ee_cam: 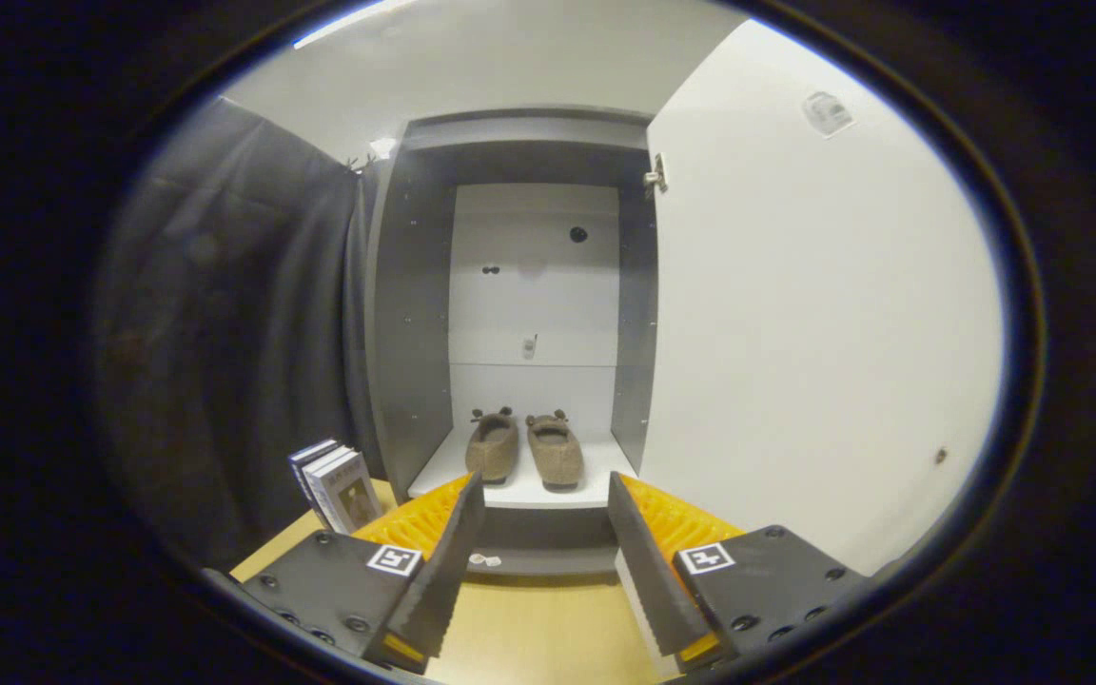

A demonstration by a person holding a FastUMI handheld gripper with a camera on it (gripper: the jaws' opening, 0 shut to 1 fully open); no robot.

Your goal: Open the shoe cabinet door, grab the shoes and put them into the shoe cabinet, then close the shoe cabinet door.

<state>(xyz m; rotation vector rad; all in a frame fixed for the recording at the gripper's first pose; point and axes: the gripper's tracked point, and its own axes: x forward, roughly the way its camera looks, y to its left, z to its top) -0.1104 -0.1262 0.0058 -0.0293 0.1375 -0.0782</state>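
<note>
- The gripper [544, 495] is seen at the bottom centre of the frame with its two fingers [443, 571] spread wide apart; nothing is held between them.
- The shoe cabinet [415, 314] is found in the centre of the frame, standing open, with its pale back panel visible inside.
- The shoe cabinet door [814, 314] is swung fully open and takes up the right half of the frame; a hinge [655, 174] is seen at its upper inner corner, and a small sticker [827, 112] near its top.
- The shoes [524, 447], a brown pair, are placed side by side on the white bottom shelf [443, 471] inside the cabinet, just beyond the fingertips and in line with the gap between them.
- The shoes are not touched by either finger.
- A few upright books [337, 487] are seen at the lower left, just beside the cabinet's left wall.
- A light wooden floor [538, 628] is seen between and beneath the fingers, in front of the cabinet.
- A small white object [485, 560] lies on the floor at the cabinet's base; what it is cannot be told.
- A dark curtain [234, 333] covers the left of the frame.
</note>
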